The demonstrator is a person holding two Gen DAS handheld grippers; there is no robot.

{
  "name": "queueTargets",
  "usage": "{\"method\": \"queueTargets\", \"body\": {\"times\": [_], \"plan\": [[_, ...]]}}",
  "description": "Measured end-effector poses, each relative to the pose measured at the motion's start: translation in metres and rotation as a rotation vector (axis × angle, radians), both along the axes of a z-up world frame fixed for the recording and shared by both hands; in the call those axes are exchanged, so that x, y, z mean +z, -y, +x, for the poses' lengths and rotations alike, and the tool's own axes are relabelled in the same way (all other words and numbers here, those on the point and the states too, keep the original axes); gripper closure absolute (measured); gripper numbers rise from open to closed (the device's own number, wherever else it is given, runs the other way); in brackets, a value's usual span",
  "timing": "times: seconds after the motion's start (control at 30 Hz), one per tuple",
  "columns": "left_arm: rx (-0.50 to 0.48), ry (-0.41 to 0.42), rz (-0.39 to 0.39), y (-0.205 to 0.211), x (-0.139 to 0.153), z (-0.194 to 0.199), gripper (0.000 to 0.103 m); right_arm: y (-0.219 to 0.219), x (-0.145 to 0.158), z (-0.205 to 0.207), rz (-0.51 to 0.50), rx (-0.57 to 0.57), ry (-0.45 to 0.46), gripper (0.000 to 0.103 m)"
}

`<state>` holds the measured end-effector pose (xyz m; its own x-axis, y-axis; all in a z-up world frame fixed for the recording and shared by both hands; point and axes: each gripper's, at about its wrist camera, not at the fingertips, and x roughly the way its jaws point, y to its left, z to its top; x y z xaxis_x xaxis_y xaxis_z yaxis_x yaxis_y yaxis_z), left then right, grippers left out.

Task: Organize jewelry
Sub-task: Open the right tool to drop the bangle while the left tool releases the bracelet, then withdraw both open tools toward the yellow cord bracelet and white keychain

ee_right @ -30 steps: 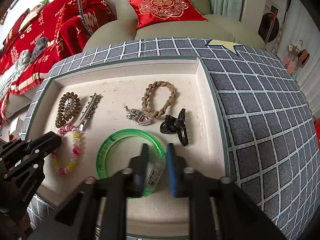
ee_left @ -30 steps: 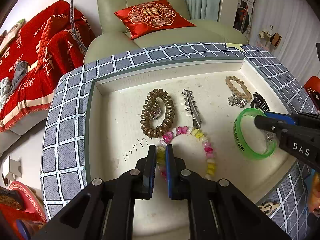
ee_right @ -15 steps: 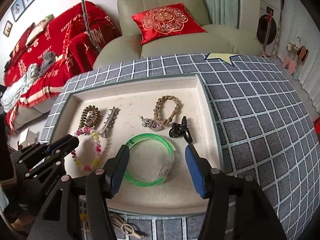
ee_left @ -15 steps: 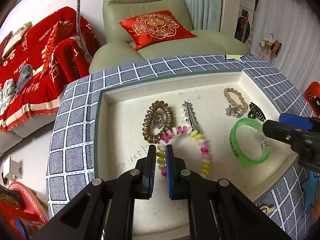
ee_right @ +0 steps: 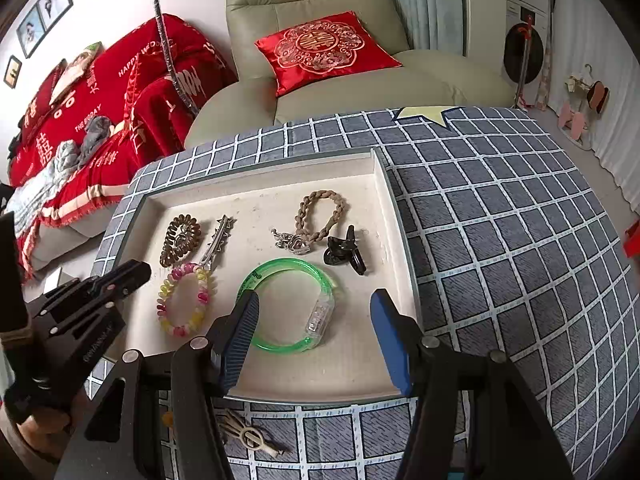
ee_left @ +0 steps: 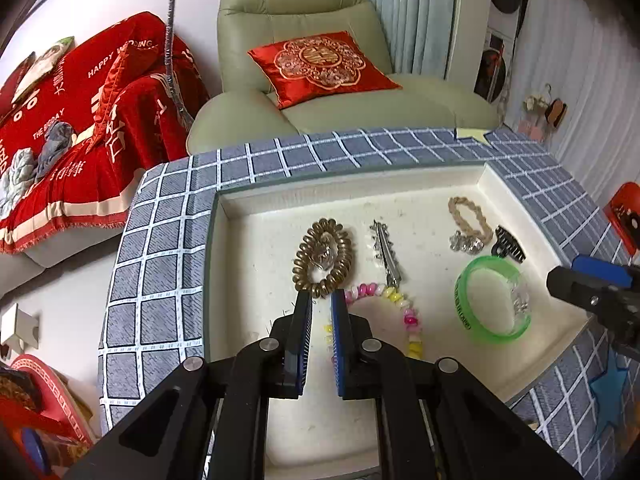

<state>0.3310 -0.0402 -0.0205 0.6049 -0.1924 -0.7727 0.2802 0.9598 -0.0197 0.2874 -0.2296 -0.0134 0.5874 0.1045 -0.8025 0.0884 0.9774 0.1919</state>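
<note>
1. We see the white tray (ee_right: 394, 216) set on the table (ee_right: 500, 240) with its blue checked cloth, and all the jewelry lies inside the tray.
2. Our left tongs (ee_left: 321, 308) hang over the tray's near-left part. The two blue pads stand close together with a narrow gap, and part of the pink-and-yellow bead bracelet (ee_left: 404, 312) shows through that gap. We cannot tell whether the pads pinch the beads or merely sit above them.
3. In the right wrist view the bead bracelet (ee_right: 186, 300) lies whole and flat on the tray floor, with the left tongs (ee_right: 138, 270) just beside its upper left edge, and contact is hard to judge.
4. Our right tongs (ee_right: 314, 308) are released, spread wide over the near half of the green bangle (ee_right: 290, 304). Its left pad covers part of the bangle's left rim.
5. The bronze coil hair tie (ee_right: 180, 240) holds a small shiny charm inside it, too small to identify. The silver hair clip (ee_right: 216, 244) lies just beside it, its tip touching the bead bracelet.
6. The braided tan bracelet (ee_right: 322, 216) carries a silver charm cluster; the black claw clip (ee_right: 346, 250) sits near it.
7. A pale ornament (ee_right: 250, 436) lies on the cloth before the tray, partly hidden by the right tongs' frame.
8. In the left view, the right tongs (ee_left: 592, 284) are cut off at the frame edge.
</note>
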Motion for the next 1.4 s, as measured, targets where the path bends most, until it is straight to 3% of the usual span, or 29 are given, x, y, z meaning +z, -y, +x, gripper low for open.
{"method": "queueTargets", "body": {"times": [0.03,0.07,0.1,0.13,0.2,0.27,0.33,0.4,0.53,0.6,0.7,0.93,1.1,1.4], "plan": [[0.001,0.002,-0.004,-0.001,0.001,0.000,0.077,0.000,0.001,0.000,0.000,0.000,0.001,0.041],[0.002,0.002,-0.007,-0.002,0.002,-0.001,0.060,0.000,0.001,-0.001,0.001,-0.001,0.002,0.041],[0.009,0.001,-0.008,-0.003,0.004,-0.001,0.035,0.001,0.002,-0.001,0.003,0.000,0.002,0.041],[0.026,0.006,-0.008,-0.004,0.005,-0.002,0.000,0.001,0.002,-0.001,0.009,0.001,0.002,0.041],[0.057,0.062,-0.014,-0.008,0.013,-0.008,0.000,0.000,0.003,-0.001,0.019,0.008,0.001,0.039],[0.050,0.053,-0.016,-0.009,0.016,-0.008,0.000,-0.001,0.005,-0.003,0.016,0.009,0.011,0.030],[0.055,0.058,-0.014,-0.010,0.018,-0.009,0.000,-0.002,0.008,-0.005,0.028,0.009,0.031,0.028],[0.058,0.065,-0.008,-0.011,0.019,-0.011,0.000,-0.002,0.012,-0.007,0.053,0.012,0.054,0.016],[0.062,0.057,-0.009,-0.013,0.019,-0.015,0.000,-0.002,0.023,-0.015,0.078,0.007,0.129,0.014],[0.064,0.061,-0.006,-0.014,0.020,-0.018,0.000,-0.003,0.027,-0.018,0.086,0.010,0.163,0.000],[0.060,0.068,0.004,-0.014,0.022,-0.024,0.000,-0.005,0.034,-0.024,0.084,0.023,0.204,0.000],[0.051,0.090,0.020,-0.017,0.029,-0.042,0.000,-0.018,0.048,-0.040,0.034,0.074,0.178,0.000],[0.047,0.080,-0.003,-0.025,0.030,-0.061,0.000,-0.016,0.044,-0.057,0.101,0.101,0.147,0.000],[-0.001,0.030,-0.031,-0.031,0.016,-0.104,0.000,-0.015,0.015,-0.092,0.046,0.174,0.084,0.000]]}}
